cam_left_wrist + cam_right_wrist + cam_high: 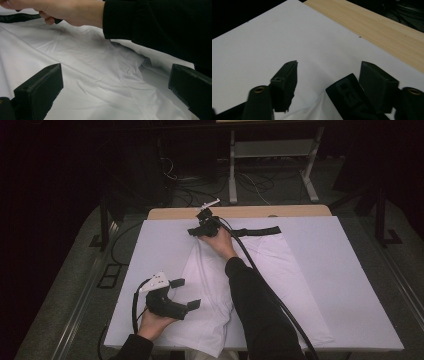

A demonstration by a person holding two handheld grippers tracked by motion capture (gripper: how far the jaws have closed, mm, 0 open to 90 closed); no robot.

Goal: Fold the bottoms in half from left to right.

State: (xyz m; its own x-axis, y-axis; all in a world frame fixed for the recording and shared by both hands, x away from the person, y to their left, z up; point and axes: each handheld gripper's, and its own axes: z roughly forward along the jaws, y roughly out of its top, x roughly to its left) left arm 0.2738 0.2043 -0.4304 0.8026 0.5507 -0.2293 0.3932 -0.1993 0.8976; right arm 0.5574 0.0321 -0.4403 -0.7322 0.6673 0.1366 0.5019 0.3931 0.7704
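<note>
White garment (220, 285) with a black waistband (255, 231) lies spread across the middle of the white-covered desk (350, 270), its black band at the far end near the bare wooden strip (300, 211) and its loose, rumpled end hanging toward the near edge; it looks like a pair of shorts or light trousers, though I cannot tell which. The right hand-held gripper (197, 231) is stretched out to the far left end of that band, and in the right gripper view the band's end (348, 96) stands between the two jaws, close against the right one, while the left jaw is apart from it with white cloth showing in the gap, so the jaws are partly closed around the band but do not yet pinch it. The left hand-held gripper (182, 295) hovers over the near left part of the garment with its jaws spread wide and nothing between them. By my judgement the work, probably folding or straightening the garment, is at its very start: the cloth is laid out flat but wrinkled, no fold is visible, and the first grip on the band is not yet completed. Raised lettering shows on the band in the right gripper view, but it is too dark to read, and no other label or writing is legible.
</note>
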